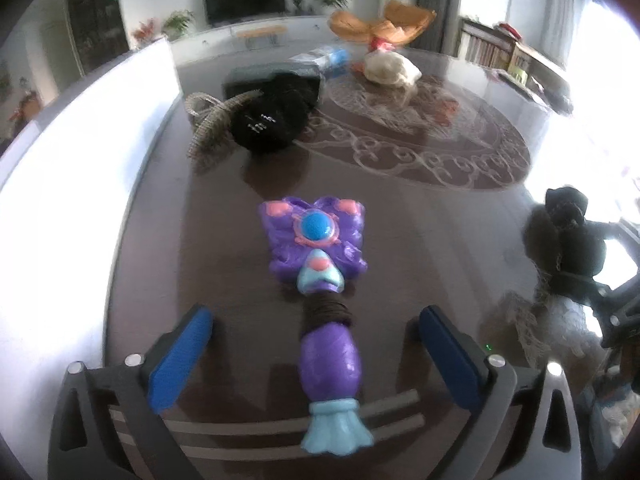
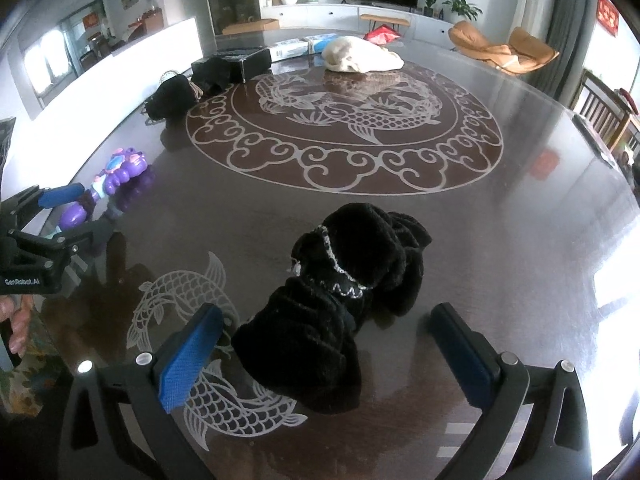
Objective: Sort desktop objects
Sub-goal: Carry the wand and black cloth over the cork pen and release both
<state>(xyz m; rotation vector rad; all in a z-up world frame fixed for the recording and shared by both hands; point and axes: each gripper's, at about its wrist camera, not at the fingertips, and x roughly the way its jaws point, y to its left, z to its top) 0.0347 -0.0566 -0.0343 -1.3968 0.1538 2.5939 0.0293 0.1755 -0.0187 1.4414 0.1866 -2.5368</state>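
A purple toy wand [image 1: 320, 280] with a blue button and light-blue trim lies on the dark table [image 1: 400, 220]; its handle points between the blue pads of my open left gripper [image 1: 316, 360], untouched. The wand also shows in the right wrist view [image 2: 116, 176], with the left gripper [image 2: 76, 212] around its handle. A black fluffy garment [image 2: 344, 300] with a white trim lies between the fingers of my open right gripper [image 2: 328, 356]; the pads stand apart from it. It shows in the left wrist view [image 1: 568, 240] at the far right.
A black fluffy bag [image 1: 272, 120] with a braided handle lies beyond the wand, next to a black box [image 1: 248, 80]. A white cloth bundle [image 2: 360, 56] and a blue-white packet [image 2: 300, 46] lie at the far side. A white wall panel [image 1: 80, 160] borders the table's left edge.
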